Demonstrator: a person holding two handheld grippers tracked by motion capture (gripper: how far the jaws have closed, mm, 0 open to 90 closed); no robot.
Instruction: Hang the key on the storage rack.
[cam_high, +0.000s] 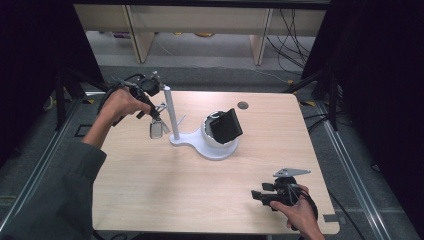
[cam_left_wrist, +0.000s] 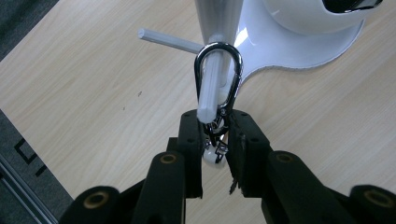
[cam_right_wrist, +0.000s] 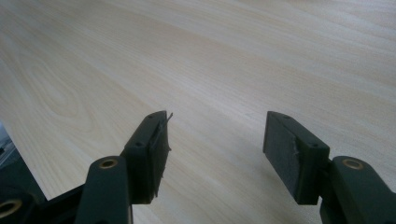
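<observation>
Black left claw (cam_left_wrist: 215, 151) clamped on the swivel end of a chrome carabiner (cam_left_wrist: 218, 77), its loop threaded over a white peg (cam_left_wrist: 208, 86) of the white stand (cam_high: 171, 112), right claw (cam_right_wrist: 215, 154) agape above bare bench (cam_right_wrist: 224, 60)

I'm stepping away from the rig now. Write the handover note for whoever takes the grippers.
Left gripper: shut on the keychain's lower links; its silver carabiner is looped around a white peg of the white stand.
Right gripper: open, empty, low over the wooden table at its near right corner.
Done: carabiner threaded onto the peg.
Left: probably release the keychain and draw the left gripper back; check that it hangs.
</observation>
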